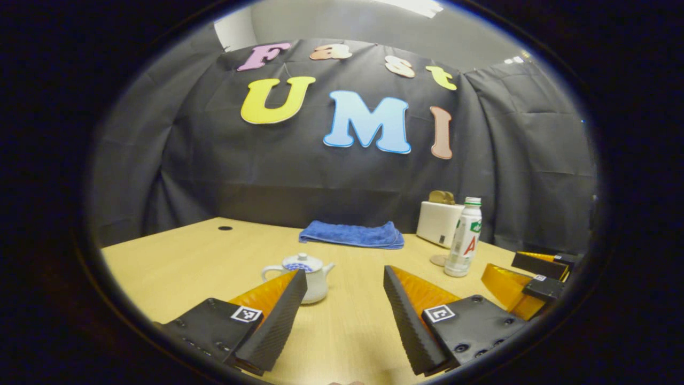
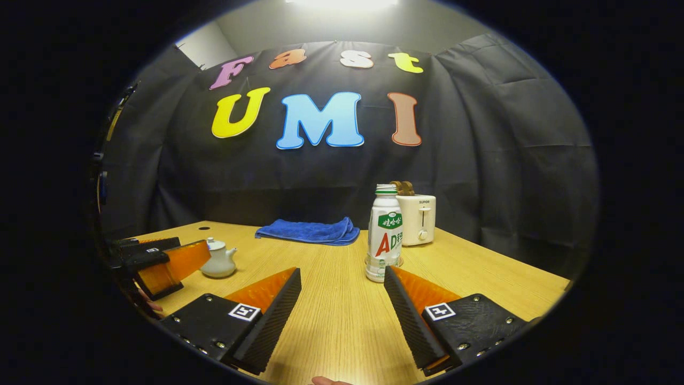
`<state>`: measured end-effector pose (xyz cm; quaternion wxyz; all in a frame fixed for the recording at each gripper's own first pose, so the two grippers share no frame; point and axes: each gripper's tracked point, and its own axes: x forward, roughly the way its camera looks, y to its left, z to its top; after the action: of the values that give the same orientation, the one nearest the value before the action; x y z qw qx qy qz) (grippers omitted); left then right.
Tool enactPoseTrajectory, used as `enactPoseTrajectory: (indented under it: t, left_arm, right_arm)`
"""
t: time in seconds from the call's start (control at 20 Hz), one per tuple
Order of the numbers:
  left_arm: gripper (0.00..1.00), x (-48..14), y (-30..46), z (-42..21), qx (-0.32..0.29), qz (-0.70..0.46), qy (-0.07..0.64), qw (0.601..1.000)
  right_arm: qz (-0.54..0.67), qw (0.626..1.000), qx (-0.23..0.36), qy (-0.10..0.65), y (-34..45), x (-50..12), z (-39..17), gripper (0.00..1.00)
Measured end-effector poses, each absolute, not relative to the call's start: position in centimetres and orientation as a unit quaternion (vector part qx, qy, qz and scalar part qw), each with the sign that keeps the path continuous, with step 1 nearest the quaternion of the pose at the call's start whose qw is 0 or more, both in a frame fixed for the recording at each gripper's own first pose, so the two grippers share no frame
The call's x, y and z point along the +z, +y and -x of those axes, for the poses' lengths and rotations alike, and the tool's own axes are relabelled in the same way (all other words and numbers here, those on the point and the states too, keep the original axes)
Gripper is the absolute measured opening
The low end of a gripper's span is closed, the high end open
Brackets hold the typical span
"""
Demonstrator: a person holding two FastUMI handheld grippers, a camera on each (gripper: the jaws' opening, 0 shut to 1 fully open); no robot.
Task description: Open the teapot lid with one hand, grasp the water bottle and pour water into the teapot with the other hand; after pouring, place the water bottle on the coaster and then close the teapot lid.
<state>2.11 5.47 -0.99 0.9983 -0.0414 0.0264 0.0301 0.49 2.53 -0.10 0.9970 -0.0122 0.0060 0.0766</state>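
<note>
- Nearest the cameras, the left tongs (image 1: 345, 278) and the right tongs (image 2: 342, 278) are both spread wide above the desk (image 2: 331, 326), pinching nothing.
- Just past the left tongs stands the white teapot (image 1: 310, 275), lid on.
- Before the right tongs, the water bottle (image 2: 385, 235) stands upright near a coaster (image 1: 439, 260).
- Farther back lie a blue towel (image 2: 307, 231) and a white toaster (image 2: 418, 219).

Light wood-grain desk (image 2: 342, 321) and what stands on it

A small white ceramic teapot (image 1: 307, 278) with its lid on sits left; a folded blue towel (image 2: 307, 231) lies at the back; a white plastic water bottle (image 2: 385, 235) stands beside a cream toaster (image 2: 419, 219); a round coaster (image 1: 438, 260) lies just beside the bottle.
</note>
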Motion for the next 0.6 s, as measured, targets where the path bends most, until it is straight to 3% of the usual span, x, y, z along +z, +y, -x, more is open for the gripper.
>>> enactPoseTrajectory:
  t: [0.6]
  left_arm:
    - [1.0,1.8,10.2,-10.5,0.044,-0.007,0.013,0.999]
  right_arm:
    - [0.016,0.996,0.086,0.03,2.4,-0.4,-1.5,0.96]
